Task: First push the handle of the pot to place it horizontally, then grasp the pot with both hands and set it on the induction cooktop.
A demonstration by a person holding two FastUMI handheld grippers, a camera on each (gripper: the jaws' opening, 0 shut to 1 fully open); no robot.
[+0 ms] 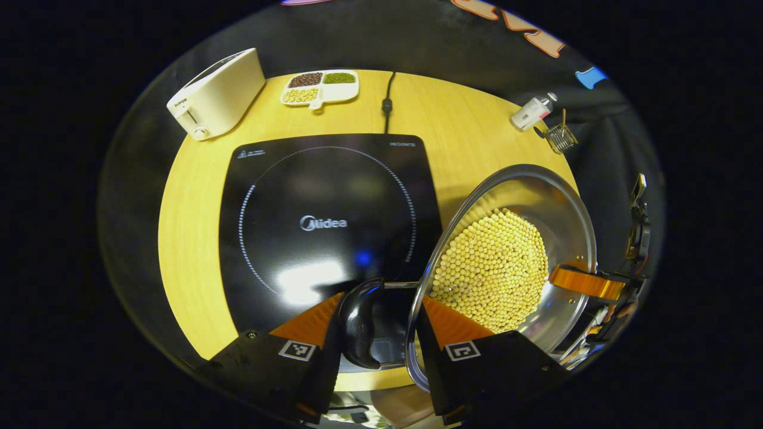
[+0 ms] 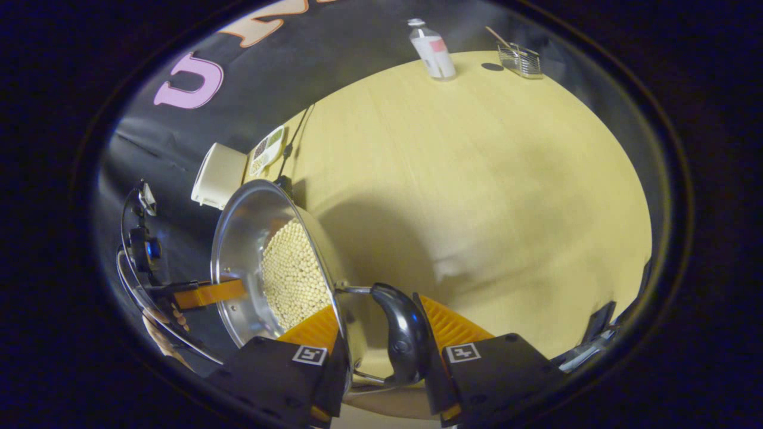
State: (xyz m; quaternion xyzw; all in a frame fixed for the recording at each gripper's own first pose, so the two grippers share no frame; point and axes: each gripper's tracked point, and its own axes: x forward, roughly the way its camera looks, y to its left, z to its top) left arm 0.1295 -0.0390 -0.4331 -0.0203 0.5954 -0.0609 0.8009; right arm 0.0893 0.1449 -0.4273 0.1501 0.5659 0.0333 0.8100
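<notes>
A steel pot (image 1: 566, 202) holding yellow beans (image 1: 495, 274) hangs just right of the black induction cooktop (image 1: 325, 220), its rim overlapping the cooktop's right edge. My left gripper (image 1: 378, 310) is shut on the pot: one finger presses the black side handle (image 1: 357, 325), the other sits inside the rim. In the right gripper view the same pot (image 2: 244, 238) is at the left, and my right gripper (image 2: 375, 322) is shut across its other black handle (image 2: 402, 333) and wall. Each view also has the opposite gripper's finger (image 1: 587, 283) (image 2: 208, 292) reaching into the pot.
On the round wooden table (image 1: 191, 196) a white toaster (image 1: 217, 92), a divided dish of beans (image 1: 320, 87) and the cooktop's cord (image 1: 387, 101) lie behind the cooktop. A white bottle (image 2: 433, 50) and a wire basket (image 2: 520, 59) stand at the far edge.
</notes>
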